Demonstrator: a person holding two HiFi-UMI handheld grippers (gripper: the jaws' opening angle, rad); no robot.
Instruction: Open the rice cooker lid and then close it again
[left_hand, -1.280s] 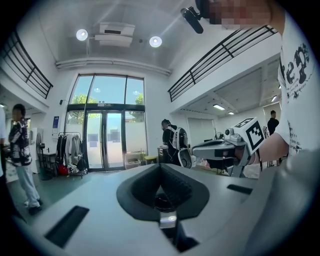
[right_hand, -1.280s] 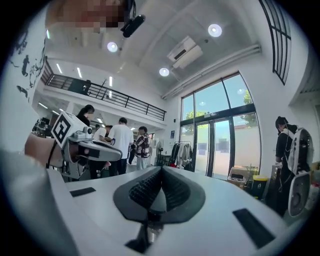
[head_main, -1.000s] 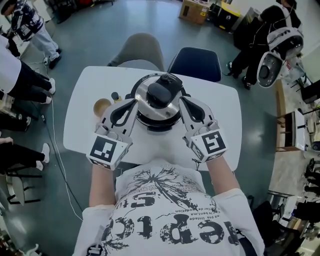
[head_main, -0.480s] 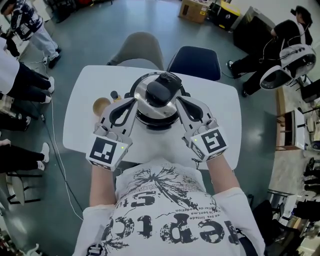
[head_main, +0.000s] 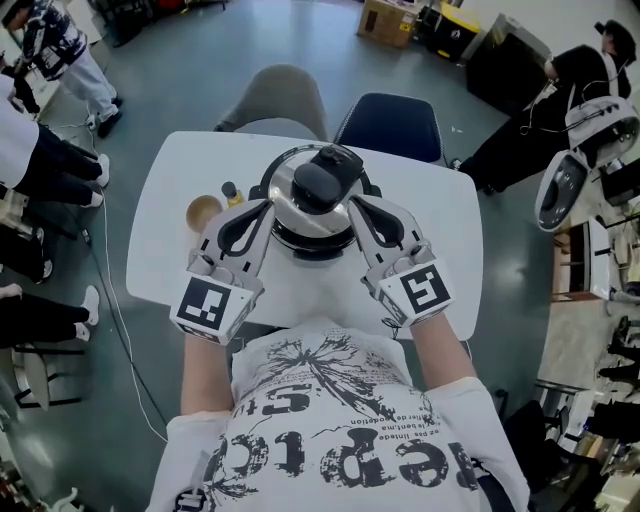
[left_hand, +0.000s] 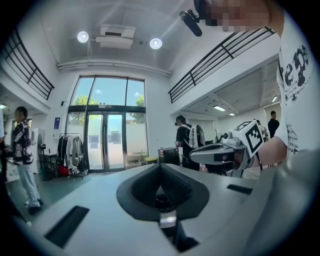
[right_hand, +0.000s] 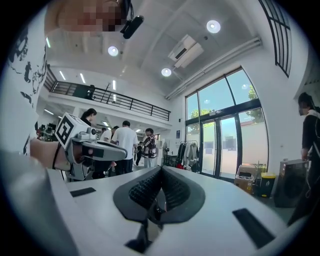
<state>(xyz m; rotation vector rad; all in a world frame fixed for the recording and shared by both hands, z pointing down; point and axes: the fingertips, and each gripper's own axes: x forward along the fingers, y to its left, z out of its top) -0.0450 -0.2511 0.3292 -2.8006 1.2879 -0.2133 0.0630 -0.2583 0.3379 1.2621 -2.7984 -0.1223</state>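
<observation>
Desk (head_main: 152, 255): white, right in front of you, carrying everything below.
Wooden bowl (head_main: 204, 211): towards the desk's left side, just beside your left claw's outer edge.
Small bottle (head_main: 231, 190): yellow-capped and upright, between the bowl and the cooker.
Left claw (head_main: 263, 205): your left hand holds it at the cooker's left flank, with its tips at the lid's rim. In the left gripper view (left_hand: 161, 169) its jaws are pressed together with nothing between them. No view shows whether the tips touch the lid.
Rice cooker (head_main: 316, 240): at the middle of the desk, between your two claws.
Lid (head_main: 300, 205): silver with a black handle (head_main: 320, 180) on top, lying down flat on the pot.
Right claw (head_main: 356, 204): it mirrors the left one on the cooker's right flank, with its tips at the rim. The right gripper view (right_hand: 160, 172) shows its jaws fully closed and holding nothing.
Chairs: a grey one (head_main: 283, 100) and a dark blue one (head_main: 392, 125) stand side by side beyond the desk's far edge.
</observation>
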